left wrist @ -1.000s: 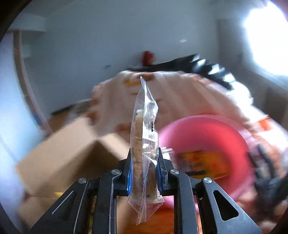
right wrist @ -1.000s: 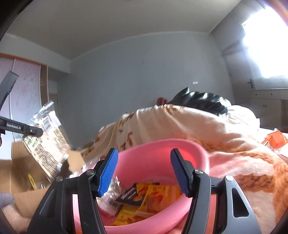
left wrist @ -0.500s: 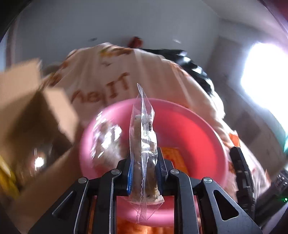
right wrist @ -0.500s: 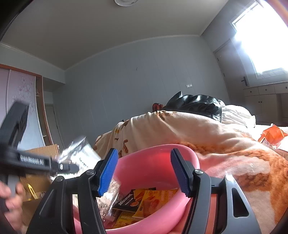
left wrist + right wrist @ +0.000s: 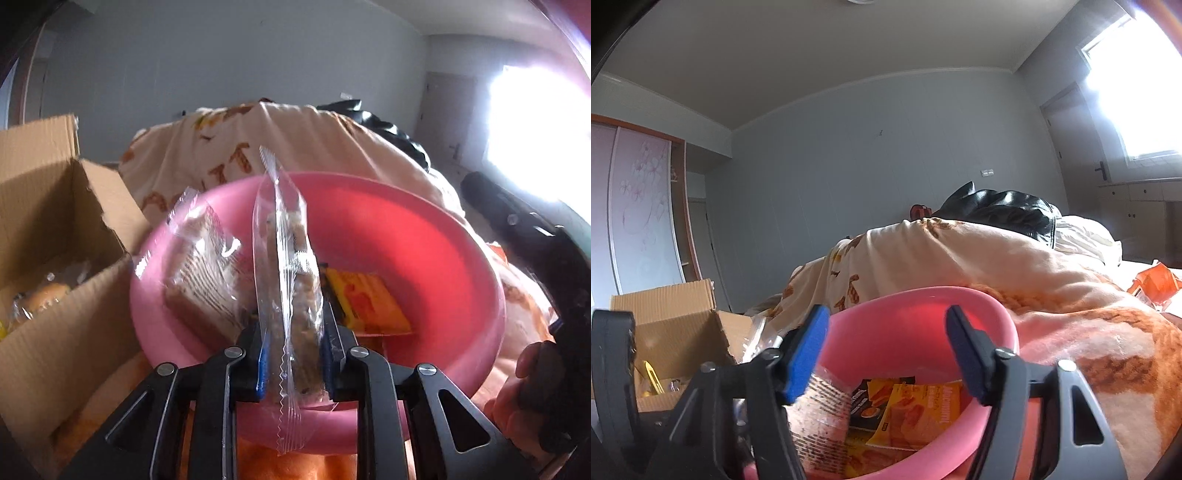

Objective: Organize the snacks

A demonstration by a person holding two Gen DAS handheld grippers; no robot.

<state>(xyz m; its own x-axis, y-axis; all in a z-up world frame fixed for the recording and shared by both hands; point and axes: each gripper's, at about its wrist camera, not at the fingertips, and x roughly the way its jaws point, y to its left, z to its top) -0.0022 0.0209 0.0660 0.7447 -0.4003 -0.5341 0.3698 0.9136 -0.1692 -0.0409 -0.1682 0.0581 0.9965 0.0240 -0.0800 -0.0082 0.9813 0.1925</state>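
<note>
Left gripper [image 5: 291, 363] clamps a clear-wrapped snack bar [image 5: 297, 295] on edge, long axis running away from the camera, far end tilted up over the pink bowl [image 5: 424, 236]. Right gripper [image 5: 886, 354], jaws just widened and empty, faces the bowl's near rim. Cardboard box [image 5: 55, 229] stands left of the bowl.

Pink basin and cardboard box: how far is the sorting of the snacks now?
Done: a clear-wrapped wafer pack and yellow packets lie in the pink basin. In hand: the left gripper holds a clear-wrapped bar above the basin; the right gripper is open, empty. Left: snacks remain in the cardboard box.
</note>
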